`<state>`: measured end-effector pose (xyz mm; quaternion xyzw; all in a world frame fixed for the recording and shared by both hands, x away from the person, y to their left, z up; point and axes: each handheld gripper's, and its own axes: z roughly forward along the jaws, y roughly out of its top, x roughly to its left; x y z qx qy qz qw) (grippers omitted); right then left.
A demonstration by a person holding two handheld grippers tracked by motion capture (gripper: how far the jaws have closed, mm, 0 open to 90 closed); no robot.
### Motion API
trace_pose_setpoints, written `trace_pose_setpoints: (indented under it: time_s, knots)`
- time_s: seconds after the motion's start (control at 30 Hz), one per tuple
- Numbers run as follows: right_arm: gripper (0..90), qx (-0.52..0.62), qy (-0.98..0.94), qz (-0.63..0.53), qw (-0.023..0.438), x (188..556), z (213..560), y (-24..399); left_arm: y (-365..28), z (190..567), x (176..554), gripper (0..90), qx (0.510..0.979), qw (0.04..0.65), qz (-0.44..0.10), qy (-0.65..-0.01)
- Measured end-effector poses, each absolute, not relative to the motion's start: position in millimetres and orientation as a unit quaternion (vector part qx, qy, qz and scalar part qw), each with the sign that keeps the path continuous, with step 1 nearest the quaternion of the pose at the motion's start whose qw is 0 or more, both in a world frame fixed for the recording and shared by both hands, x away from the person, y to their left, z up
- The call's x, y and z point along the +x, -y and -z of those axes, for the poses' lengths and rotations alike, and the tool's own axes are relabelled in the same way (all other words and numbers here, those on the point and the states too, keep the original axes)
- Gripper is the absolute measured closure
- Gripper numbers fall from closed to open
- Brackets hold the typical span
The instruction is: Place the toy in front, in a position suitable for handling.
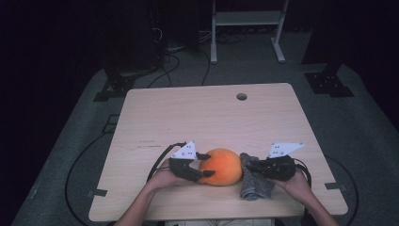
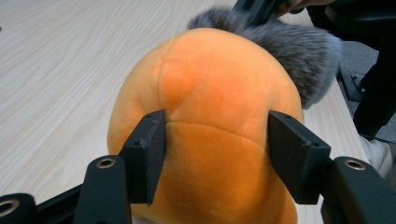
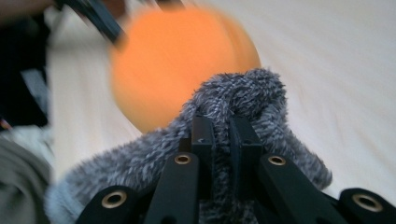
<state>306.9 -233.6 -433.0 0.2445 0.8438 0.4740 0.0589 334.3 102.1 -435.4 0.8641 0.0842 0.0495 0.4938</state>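
- Orange plush ball (image 1: 221, 166) sits on the wooden table (image 1: 207, 117), near the front edge, about 6 o'clock of the tabletop centre.
- Left gripper (image 1: 205, 165) comes at the ball from its 9 o'clock side, held in the person's left hand (image 1: 165, 178).
- Left gripper view: the two black pads (image 2: 148, 154) straddle the near end of the orange plush ball (image 2: 210, 121), one on each flank, both touching the plush; the fabric bulges between them. Jaws part-way closed, pinching the ball.
- Seam lines on the ball run up from between the pads toward 12 o'clock in that view.
- Grey fuzzy cloth (image 1: 254, 181) lies just at the ball's 3 o'clock, touching it, draped down toward the table's front edge.
- Right gripper (image 1: 250, 165) reaches in from 3 o'clock, held in the person's right hand (image 1: 299, 183), tips at the top of the cloth right beside the ball.
- Right gripper view: jaws pressed nearly together with a fold of grey fuzzy cloth (image 3: 233, 116) clamped between them; cloth bunches up over the tips at 12 o'clock and spills to 7 o'clock.
- Same view: orange plush ball (image 3: 182, 60) blurred, beyond the cloth at 11 o'clock, touching or just behind it – cannot tell which.
- Left gripper view: grey cloth (image 2: 299, 56) shows past the ball at 1 o'clock, hugging its far side.
- Round cable hole (image 1: 242, 96) in the table at the far edge, 12 o'clock, well apart from everything.
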Motion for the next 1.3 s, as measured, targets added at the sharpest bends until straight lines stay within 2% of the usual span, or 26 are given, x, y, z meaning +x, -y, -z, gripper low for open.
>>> trace_pose_setpoints:
  time_s: [0.13, 0.3, 0.47, 0.63, 0.77, 0.83, 0.97, 1.0, 1.07, 1.17, 1.3]
  knots:
    - [81.8, 0.198, -0.841, -0.497, 0.081, 302.6, 405.3, 207.4, -92.4, 434.0, 329.5, 40.9, 0.87, 0.484, -0.076, -0.064]
    - [81.9, 0.18, -0.856, -0.477, 0.089, 316.7, 401.2, 177.5, -93.2, 435.6, 327.7, 41.7, 0.872, 0.478, -0.085, -0.065]
    - [82.0, 0.202, -0.855, -0.468, 0.092, 317.2, 410.9, 192.5, -94.8, 433.8, 329.4, 41.5, 0.866, 0.488, -0.078, -0.077]
    - [81.9, 0.228, -0.843, -0.48, 0.081, 313.2, 411.5, 214.7, -86.0, 431.1, 325.8, 40.5, 0.864, 0.488, -0.1, -0.075]
    - [81.5, 0.189, -0.842, -0.499, 0.083, 306.7, 402.2, 196.6, -80.2, 429.2, 326.0, 40.2, 0.862, 0.491, -0.105, -0.075]
    - [81.6, 0.184, -0.848, -0.488, 0.092, 306.2, 403.8, 187.6, -82.5, 426.3, 326.8, 36.0, 0.859, 0.495, -0.1, -0.082]
    - [81.9, 0.209, -0.838, -0.497, 0.082, 312.7, 413.3, 198.4, -95.6, 422.5, 333.4, 18.1, 0.844, 0.518, -0.058, -0.129]
    - [81.9, 0.216, -0.835, -0.499, 0.081, 313.3, 413.9, 202.2, -97.5, 424.0, 335.7, 17.9, 0.847, 0.513, -0.044, -0.135]
    - [81.8, 0.229, -0.833, -0.497, 0.085, 314.0, 415.5, 211.4, -97.1, 429.9, 340.3, 20.4, 0.853, 0.501, -0.009, -0.146]
    - [81.8, 0.234, -0.839, -0.483, 0.092, 310.0, 418.4, 216.6, -94.1, 430.3, 336.7, 35.7, 0.856, 0.499, -0.029, -0.132]
    - [81.8, 0.238, -0.846, -0.464, 0.112, 304.3, 415.5, 224.7, -93.6, 424.8, 335.5, 42.1, 0.852, 0.503, -0.04, -0.137]
